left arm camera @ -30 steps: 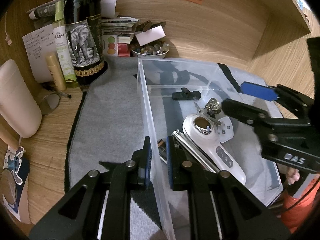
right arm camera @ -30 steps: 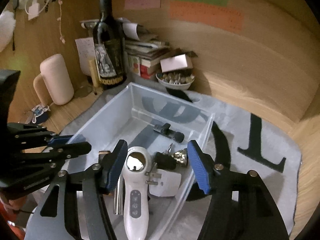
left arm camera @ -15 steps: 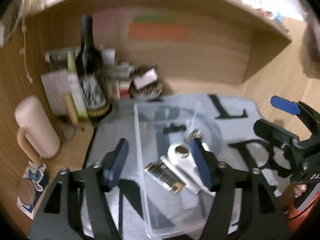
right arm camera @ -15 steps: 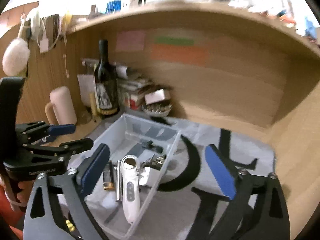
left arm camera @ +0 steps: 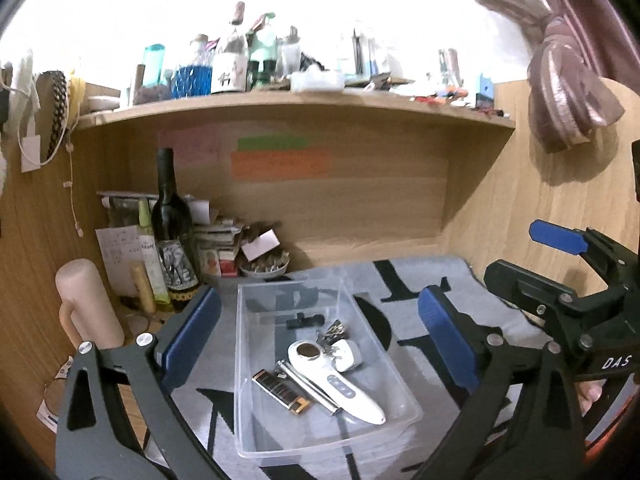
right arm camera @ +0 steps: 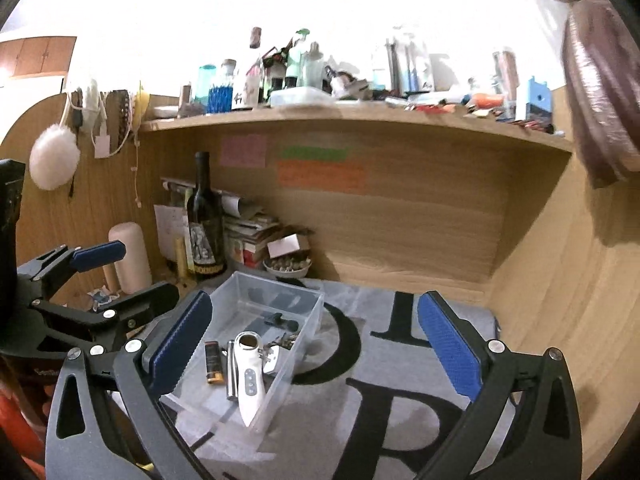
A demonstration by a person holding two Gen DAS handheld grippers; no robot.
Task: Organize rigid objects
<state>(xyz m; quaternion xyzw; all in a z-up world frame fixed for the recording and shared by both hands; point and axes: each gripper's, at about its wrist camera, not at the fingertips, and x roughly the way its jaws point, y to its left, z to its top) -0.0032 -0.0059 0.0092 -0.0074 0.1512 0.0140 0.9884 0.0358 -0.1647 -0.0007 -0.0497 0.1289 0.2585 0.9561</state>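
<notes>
A clear plastic bin [left arm camera: 248, 364] [right arm camera: 316, 312] sits on a grey mat with black letters. It holds a white handheld device [left arm camera: 340, 384] [right arm camera: 249, 376], a metal rod [left arm camera: 308, 386], a brown and gold lighter [left arm camera: 282, 392] [right arm camera: 213, 366], keys [left arm camera: 334, 330] and a small black part [left arm camera: 304, 321]. My left gripper [left arm camera: 318, 334] is open and empty, raised above and in front of the bin. My right gripper [right arm camera: 314, 342] is open and empty, raised to the right of the bin.
A dark wine bottle [left arm camera: 174, 236] [right arm camera: 205, 224], a pink cylinder [left arm camera: 86, 304], stacked books and a small bowl [left arm camera: 266, 268] stand at the back left. A wooden shelf [left arm camera: 300, 100] crowded with bottles runs overhead. Wooden walls close in the back and right.
My left gripper let go of the lighter into the bin and opened wide. Both grippers pulled back and up, away from the bin. The right gripper opened wider.
</notes>
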